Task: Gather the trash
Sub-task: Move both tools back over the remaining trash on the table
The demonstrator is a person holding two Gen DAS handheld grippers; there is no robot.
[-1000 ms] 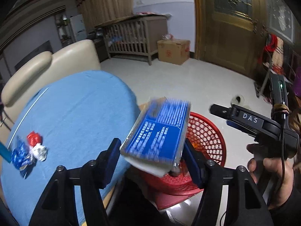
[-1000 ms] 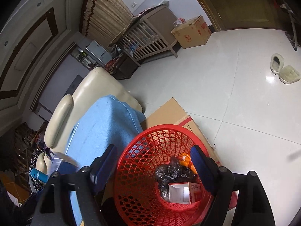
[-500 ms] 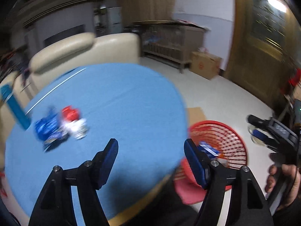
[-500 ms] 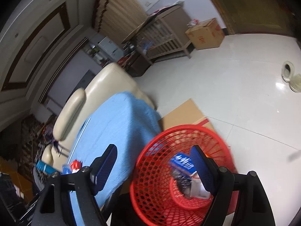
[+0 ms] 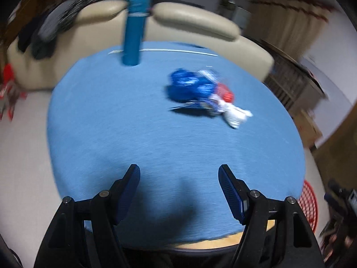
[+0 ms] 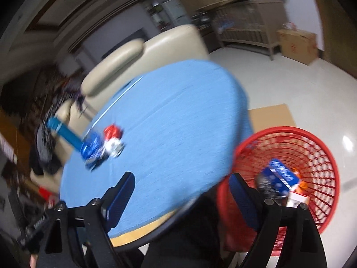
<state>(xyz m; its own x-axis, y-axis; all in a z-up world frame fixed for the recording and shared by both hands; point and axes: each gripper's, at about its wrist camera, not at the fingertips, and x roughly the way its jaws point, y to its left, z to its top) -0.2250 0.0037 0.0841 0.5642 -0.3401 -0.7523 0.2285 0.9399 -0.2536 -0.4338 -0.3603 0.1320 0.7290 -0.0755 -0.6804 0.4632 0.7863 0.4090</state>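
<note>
Red basket [image 6: 316, 156] already holds a blue box [image 6: 282, 174]; crumpled wrappers [image 5: 200, 93] remain on the counter [image 5: 156, 145]. Left claw [image 5: 179, 189] open, empty; right claw [image 6: 181, 193] opening, empty.

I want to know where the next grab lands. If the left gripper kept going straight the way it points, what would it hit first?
Probably the bare blue tablecloth: the open, empty left gripper tilts down at it. The crumpled blue, red and white wrappers lie further ahead and slightly right, though blur makes depth uncertain.
</note>
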